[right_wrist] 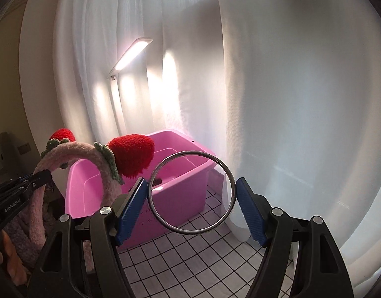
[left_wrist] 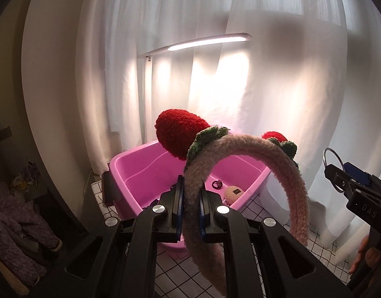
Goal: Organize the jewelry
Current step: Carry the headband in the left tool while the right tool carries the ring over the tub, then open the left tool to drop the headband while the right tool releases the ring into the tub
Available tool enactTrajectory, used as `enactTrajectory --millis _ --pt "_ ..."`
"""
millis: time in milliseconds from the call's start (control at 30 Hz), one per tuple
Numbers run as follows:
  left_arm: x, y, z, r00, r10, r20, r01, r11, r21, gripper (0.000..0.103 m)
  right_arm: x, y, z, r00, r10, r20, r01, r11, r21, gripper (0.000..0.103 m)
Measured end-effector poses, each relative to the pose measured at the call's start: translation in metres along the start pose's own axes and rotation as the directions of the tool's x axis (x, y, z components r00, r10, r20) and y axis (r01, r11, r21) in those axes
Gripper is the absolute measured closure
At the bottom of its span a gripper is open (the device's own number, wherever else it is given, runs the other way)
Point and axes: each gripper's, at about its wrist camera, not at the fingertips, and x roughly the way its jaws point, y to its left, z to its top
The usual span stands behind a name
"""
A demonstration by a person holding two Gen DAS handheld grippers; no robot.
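My left gripper is shut on a fuzzy pink headband with two red knitted strawberries, held up in front of a pink plastic bin. The headband also shows in the right wrist view. My right gripper is shut on a thin silver bangle, held between the blue pads in front of the bin. The right gripper also shows in the left wrist view with the bangle. Small items lie in the bin, among them a round beige piece.
The bin stands on a white grid-patterned cloth. White curtains hang close behind and to the right. A lit desk lamp stands behind the bin. Dark fuzzy clothing lies at the left.
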Motion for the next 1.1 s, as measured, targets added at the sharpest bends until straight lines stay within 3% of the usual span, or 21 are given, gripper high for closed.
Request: enactTrajectory --millis 333,667,833,1100 --pt "0.091 0.06 0.034 0.996 -0.043 -0.083 0.046 0.998 0.031 0.093 0.088 0.051 0.039 0.997 -0.011 -0.073 0.009 1.0 -0.022 0.032" --pt "0.172 0.072 0.041 0.966 -0.087 -0.243 0.113 0.989 0.094 0.092 0.168 0.07 0.052 0.975 -0.041 -0.221 0.034 0.999 -0.037 0.032" --pt "0.198 0.065 0.039 0.941 -0.078 -0.33 0.127 0.984 0.128 0.092 0.208 0.069 0.05 0.943 -0.052 -0.328 0.038 0.998 -0.049 0.032" --pt "0.225 0.056 0.032 0.893 -0.103 -0.439 0.178 0.975 0.134 0.089 0.253 0.061 0.041 0.865 -0.082 -0.495 0.055 0.996 -0.069 0.032"
